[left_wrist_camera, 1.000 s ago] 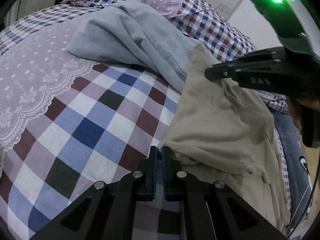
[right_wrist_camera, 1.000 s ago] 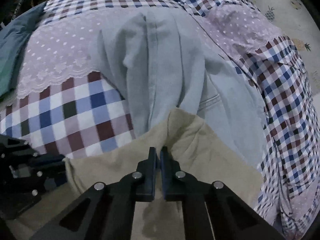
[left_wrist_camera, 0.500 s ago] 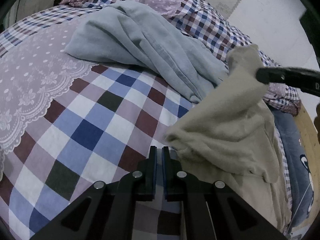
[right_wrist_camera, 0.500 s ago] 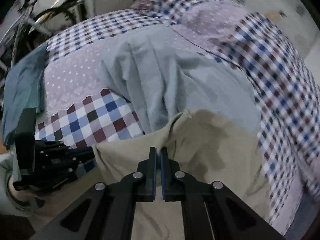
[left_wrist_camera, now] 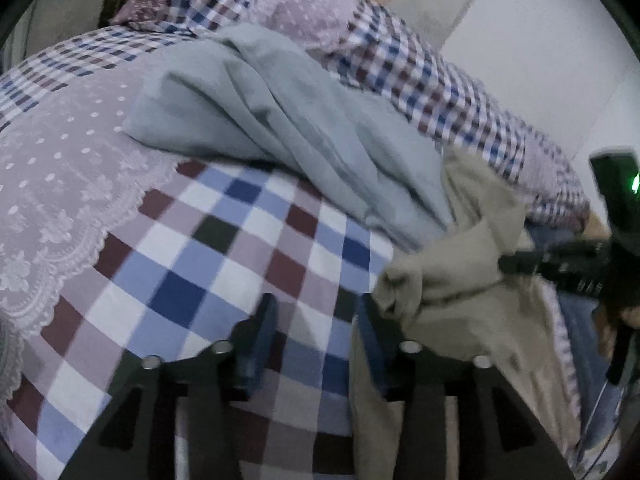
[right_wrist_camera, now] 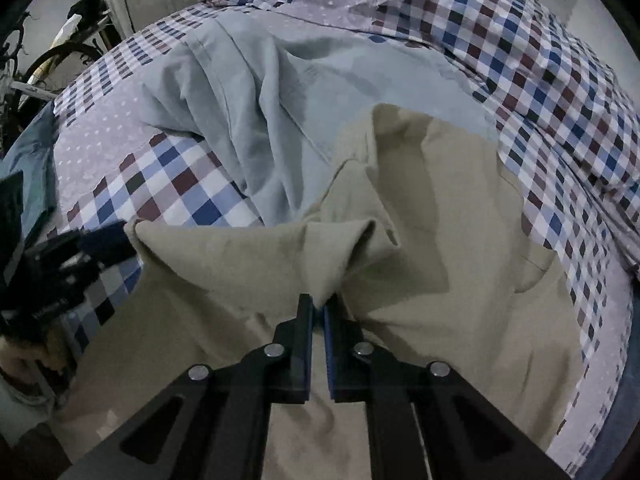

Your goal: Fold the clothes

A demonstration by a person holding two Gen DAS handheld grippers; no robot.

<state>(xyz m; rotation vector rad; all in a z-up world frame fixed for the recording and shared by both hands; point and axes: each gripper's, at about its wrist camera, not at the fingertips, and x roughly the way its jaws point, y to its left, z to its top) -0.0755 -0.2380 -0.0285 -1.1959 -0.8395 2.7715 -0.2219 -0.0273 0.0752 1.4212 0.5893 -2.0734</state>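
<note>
My right claw (right_wrist_camera: 318,310) was pinched shut on a bunched ridge of the beige garment (right_wrist_camera: 420,208), which lay along the near edge of the bed (left_wrist_camera: 188,264), its far end lapping over the pale blue garment (right_wrist_camera: 280,92) heaped toward the middle. My left claw (left_wrist_camera: 316,316) stood with its jaws wide apart above the checked cover, the right-hand finger (left_wrist_camera: 370,344) just touching a crumpled corner of the beige cloth and holding nothing.

The risk, as I judged it, was that corner. With only one claw gripping, any pull from my right would drag the cloth sideways and let the loose corner slump or roll under, so the fold would come out crooked. If my left closed where it stood, it might catch only the outer wrinkle, or nip the bed cover along with it. The overlap on the blue garment was another worry: lifting the beige could tug the blue one with it and spoil both.

My left claw pointed across the bed from the near edge, held low and tilted down at the cover. My right came in from the near right corner, fingers aimed toward the far side and angled slightly down, the fabric tented up into them. From the right view, the hand (right_wrist_camera: 24,356) holding my left claw showed at the near left edge.
</note>
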